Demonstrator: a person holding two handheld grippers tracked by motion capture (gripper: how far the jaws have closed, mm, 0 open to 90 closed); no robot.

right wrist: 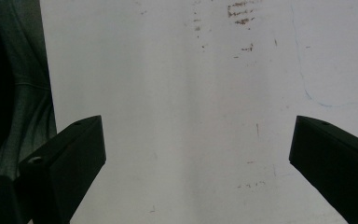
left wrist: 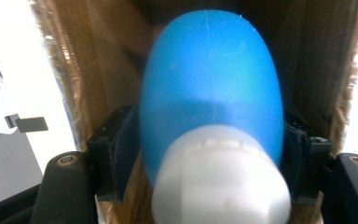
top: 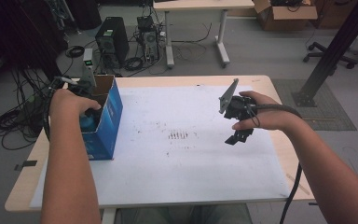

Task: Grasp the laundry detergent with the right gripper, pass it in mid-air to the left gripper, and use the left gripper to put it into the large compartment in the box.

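A blue bottle (left wrist: 209,79) with a white cap (left wrist: 221,182) lies inside an open blue cardboard box (top: 108,122) at the table's left; its cap points toward the camera. My left gripper (left wrist: 209,154) reaches down into that box with a jaw on either side of the bottle, and the pads (left wrist: 121,154) sit close beside it without a clear squeeze. In the high view the left hand (top: 70,102) covers the gripper, and a bit of the bottle (top: 86,124) shows below it. My right gripper (top: 237,136) hovers open over the white sheet (right wrist: 182,93), with nothing between its jaws.
A white paper sheet (top: 177,163) with small dark marks covers the wooden table (top: 23,191). Beyond the far edge lie a computer tower (top: 113,42), tangled cables (top: 14,121) on the floor, another table (top: 200,4) and a black slanted post (top: 335,46).
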